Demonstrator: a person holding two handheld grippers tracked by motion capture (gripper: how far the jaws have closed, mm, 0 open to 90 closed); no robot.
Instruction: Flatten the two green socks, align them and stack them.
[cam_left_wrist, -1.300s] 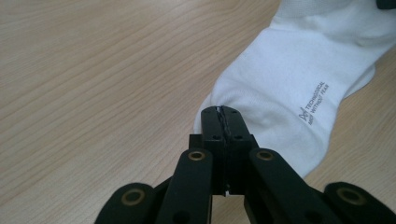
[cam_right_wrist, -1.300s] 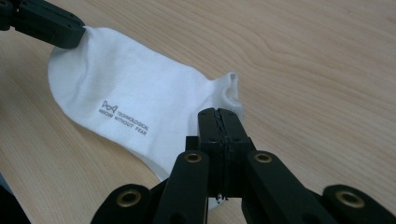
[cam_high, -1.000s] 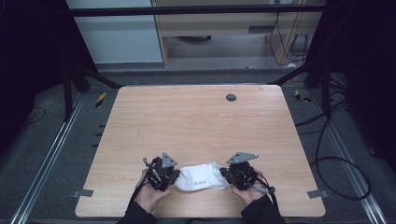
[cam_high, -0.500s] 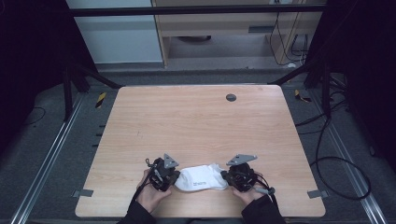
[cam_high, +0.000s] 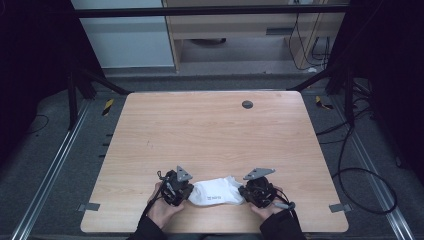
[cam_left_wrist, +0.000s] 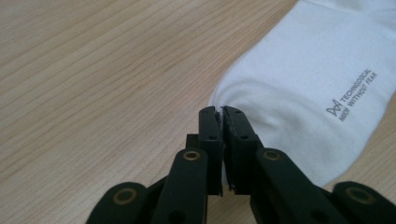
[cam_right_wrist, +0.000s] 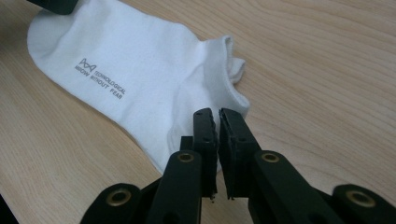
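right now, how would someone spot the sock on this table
Look at the wooden table, along its near edge. Between the two hand-held grippers lies a white ankle sock, the one pale soft thing there, with small grey lettering on its side.

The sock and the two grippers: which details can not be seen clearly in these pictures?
- Sock print: too small to read in the high view.
- Sock toe tip: in the left gripper view, hidden behind the left gripper.
- Right gripper: its jaws hide whether cloth remains between them.
- Sock underside: hidden against the table.
- Person's forearms: cut off by the high view's bottom edge.
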